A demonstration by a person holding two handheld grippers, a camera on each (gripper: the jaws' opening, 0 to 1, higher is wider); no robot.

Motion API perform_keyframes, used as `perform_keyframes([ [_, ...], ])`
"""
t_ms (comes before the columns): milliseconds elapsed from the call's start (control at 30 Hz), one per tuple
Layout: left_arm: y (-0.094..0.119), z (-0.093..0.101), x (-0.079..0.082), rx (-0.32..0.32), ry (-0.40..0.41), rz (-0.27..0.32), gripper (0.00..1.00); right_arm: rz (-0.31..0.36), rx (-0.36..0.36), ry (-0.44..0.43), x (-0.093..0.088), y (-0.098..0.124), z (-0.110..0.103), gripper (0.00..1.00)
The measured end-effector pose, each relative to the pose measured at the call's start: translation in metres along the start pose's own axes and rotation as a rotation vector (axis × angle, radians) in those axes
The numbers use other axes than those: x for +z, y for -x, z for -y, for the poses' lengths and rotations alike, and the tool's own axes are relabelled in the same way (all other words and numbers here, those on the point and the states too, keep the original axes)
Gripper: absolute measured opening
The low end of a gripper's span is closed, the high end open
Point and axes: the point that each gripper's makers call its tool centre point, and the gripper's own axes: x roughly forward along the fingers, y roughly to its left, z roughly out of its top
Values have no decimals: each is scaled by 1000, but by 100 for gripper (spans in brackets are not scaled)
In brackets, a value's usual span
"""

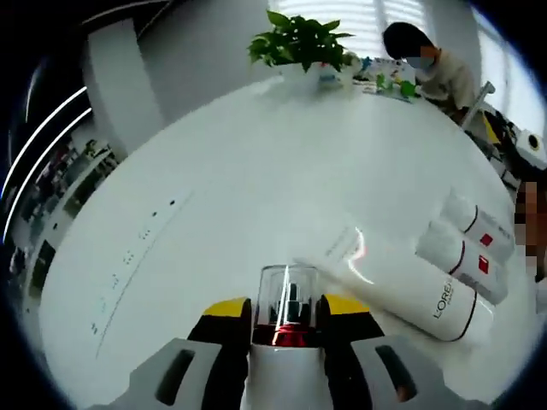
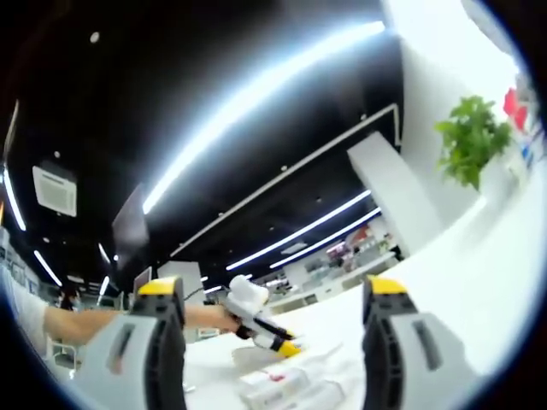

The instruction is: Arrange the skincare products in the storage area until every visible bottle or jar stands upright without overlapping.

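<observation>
Left tongs (image 1: 289, 320) closed around a clear-capped white bottle with a red collar (image 1: 287, 301), apparently for standing it upright on the white round surface (image 1: 256, 171) near three white tubes (image 1: 444, 265) lying flat (one overlapping), right tongs (image 2: 273, 329) spread wide, holding nothing.

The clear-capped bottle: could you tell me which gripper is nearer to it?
Left. The left gripper is shut on the clear-capped bottle; the right gripper is open, raised apart from it.
</observation>
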Motion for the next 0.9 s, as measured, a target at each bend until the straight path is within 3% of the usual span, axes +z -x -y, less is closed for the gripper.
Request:
perform_keyframes([
  [233,-5,-5,2,-8,65,14,32,21,6,-10,4,1,0,87],
  [300,-6,-6,6,-3,9,47,31,19,9,-13,3,0,0,87],
  [367,-6,-3,4,-2,27,39,31,13,15,-18,2,0,-1,87],
  [800,0,14,5,-17,-130,63,30,12,15,-16,2,0,-1,87],
  [900,5,12,8,-7,-151,102,30,14,13,-18,2,0,-1,87],
])
